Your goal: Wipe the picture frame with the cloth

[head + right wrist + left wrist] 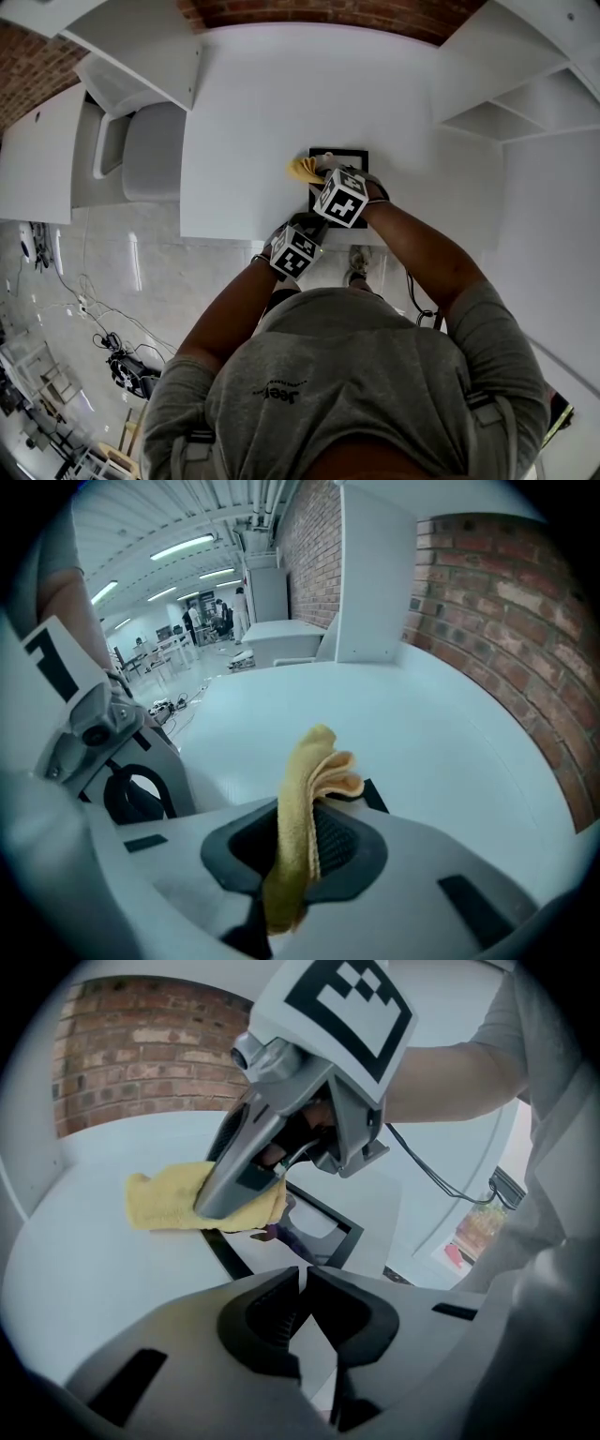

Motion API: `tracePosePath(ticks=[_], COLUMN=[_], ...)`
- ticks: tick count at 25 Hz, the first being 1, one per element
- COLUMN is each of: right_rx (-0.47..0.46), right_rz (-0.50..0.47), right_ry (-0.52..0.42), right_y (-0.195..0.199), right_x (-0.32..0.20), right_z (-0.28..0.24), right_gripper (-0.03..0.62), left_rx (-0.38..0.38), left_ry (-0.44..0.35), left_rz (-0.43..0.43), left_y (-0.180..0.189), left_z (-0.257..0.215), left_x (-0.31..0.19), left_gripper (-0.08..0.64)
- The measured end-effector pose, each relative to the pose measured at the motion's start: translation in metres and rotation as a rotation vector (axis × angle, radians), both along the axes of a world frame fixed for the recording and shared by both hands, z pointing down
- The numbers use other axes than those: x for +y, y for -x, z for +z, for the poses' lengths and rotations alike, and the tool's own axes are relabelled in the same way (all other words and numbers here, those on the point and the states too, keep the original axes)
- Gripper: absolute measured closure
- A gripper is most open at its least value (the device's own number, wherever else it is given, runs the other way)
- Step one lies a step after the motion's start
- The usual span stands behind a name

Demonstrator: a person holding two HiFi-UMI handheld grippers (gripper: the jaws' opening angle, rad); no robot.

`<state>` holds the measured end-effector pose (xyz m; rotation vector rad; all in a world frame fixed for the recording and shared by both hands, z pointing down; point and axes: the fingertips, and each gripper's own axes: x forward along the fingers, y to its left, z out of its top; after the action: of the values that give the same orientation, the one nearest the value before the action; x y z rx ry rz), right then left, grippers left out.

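A black picture frame [349, 155] lies flat on the white table [253, 112], close to its near edge. In the left gripper view the frame [348, 1233] runs down into the jaws of my left gripper [305, 1279], which stand almost together on its near edge. My left gripper [307, 225] sits just in front of the frame. My right gripper [302, 810] is shut on a folded yellow cloth [314, 771]. The cloth [302, 169] lies over the frame's far left corner, pressed down by the right gripper [317, 173]. The cloth [167, 1200] spreads left onto the table.
A grey chair [155, 150] stands at the table's left side. White shelf units [525, 94] rise at the right and at the far left [141, 42]. A brick wall [506, 602] backs the table. A cable [441, 1180] hangs beyond the table's edge.
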<state>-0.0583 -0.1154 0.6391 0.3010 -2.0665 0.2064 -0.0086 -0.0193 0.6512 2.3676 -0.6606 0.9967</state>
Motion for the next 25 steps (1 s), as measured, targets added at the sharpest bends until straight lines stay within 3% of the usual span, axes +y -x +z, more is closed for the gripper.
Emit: tracePosePath(ticks=[9, 25], right_rx=[0.065, 0.231], right_rz=[-0.029, -0.023], right_ry=[-0.01, -0.056], right_y=[-0.016, -0.101], right_x=[0.002, -0.003], right_z=[0.009, 0.017], right_gripper=[0.534, 0.534], left_rx=[0.006, 0.006], left_ry=[0.002, 0.005], left_rz=[-0.012, -0.032], left_y=[0.001, 0.003], left_z=[0.0, 0.003], left_x=[0.001, 0.0], left_gripper=[0.521, 0.522])
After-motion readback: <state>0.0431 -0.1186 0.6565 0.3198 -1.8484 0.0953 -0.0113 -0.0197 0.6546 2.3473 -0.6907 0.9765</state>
